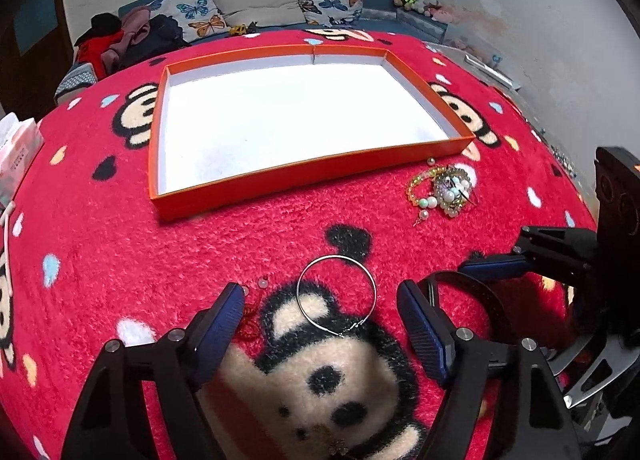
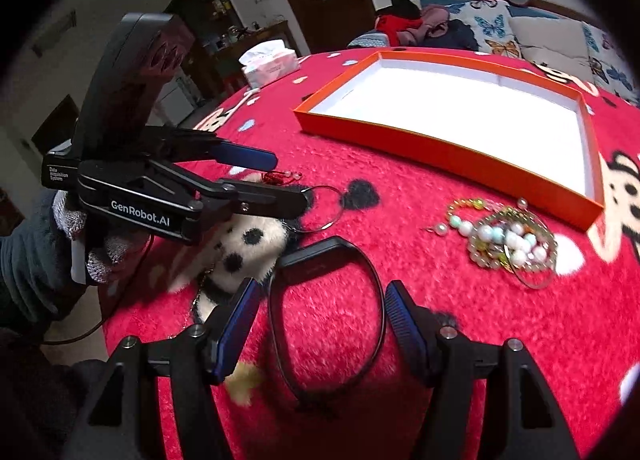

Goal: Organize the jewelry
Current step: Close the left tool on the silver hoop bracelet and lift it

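Orange cardboard tray [image 1: 308, 176], shallow, rectangular, matte white inside, sits on the worktop [image 1: 200, 244]; worktop is covered in fuzzy red plush printed with cartoon monkey faces, hearts and pale spots. All places below are relative to the tray.

Thin silver wire hoop [image 1: 337, 295], round, shiny, small clasp at its near edge, lies flat on the plush on the near side of the tray, well apart from it. Left gripper [image 1: 320, 324] spread around it, blue ribbed pads either side, not touching the hoop; last reading shows the jaws barely moving. Tiny clear beads [image 1: 262, 282] and a bit of red string [image 1: 250, 318] lie by its left pad.

Black band [image 2: 326, 316], smooth, matte, rounded loop with one flatter thick end, lies near side of the tray and to the right of the hoop. Right gripper [image 2: 320, 324] is spread with the band between its pads; whether the pads press on it I cannot tell.

Tangled heap of bead bracelets [image 1: 444, 190], glossy pearl-white, pale green and yellow-glass round beads plus thin wire, lies just off the tray's near right corner.

Tissue pack [image 2: 270, 64], soft pink-white, beyond the tray's left end. Grey knit glove [image 2: 86, 236] holds the left gripper's handle.
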Demonstrator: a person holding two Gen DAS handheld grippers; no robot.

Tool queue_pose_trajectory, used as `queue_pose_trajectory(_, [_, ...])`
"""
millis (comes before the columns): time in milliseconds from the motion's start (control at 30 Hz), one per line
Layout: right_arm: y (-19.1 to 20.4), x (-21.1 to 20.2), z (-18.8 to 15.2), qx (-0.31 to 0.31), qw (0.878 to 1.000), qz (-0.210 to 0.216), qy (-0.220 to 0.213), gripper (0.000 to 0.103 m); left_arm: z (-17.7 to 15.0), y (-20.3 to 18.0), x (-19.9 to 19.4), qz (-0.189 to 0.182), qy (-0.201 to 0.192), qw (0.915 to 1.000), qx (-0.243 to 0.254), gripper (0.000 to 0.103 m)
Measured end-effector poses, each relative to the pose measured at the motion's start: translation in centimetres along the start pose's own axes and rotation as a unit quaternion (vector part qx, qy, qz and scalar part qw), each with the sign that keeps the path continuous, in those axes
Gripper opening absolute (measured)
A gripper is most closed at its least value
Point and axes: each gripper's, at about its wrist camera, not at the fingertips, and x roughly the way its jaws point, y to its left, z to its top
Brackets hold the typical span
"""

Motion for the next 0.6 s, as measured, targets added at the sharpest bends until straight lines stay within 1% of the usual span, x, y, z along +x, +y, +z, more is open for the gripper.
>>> queue_pose_trajectory(200, [0.4,0.9,-0.2,-0.02,1.0,-0.012,0.012,0.072,0.4,-0.6,1.0,-0.002,0.01,0.9998,0.016,0.083])
queue_pose_trajectory(300, [0.7,1.0,-0.2,-0.038,0.999,-0.027,0.017,0.072,0.7,-0.7,1.6,-0.002,0.015,0.9997,0.021,0.083])
queue_pose_trajectory(367, [0.9,0.9,-0.3,-0.043,0.998,-0.034,0.017,0.069,0.9,-0.9,1.9,0.0,0.017,0.9994,0.03,0.083])
queue_pose_trajectory(433, [0.8,0.6,-0.4,-0.041,0.999,-0.032,0.016,0.065,1.0,-1.2,2.3,0.001,0.019,0.999,0.041,0.083])
queue_pose_trajectory(600, [0.3,-0.3,-0.9,-0.034,0.999,-0.036,0.009,0.063,1.2,-1.6,3.2,0.004,0.024,0.9976,0.065,0.081])
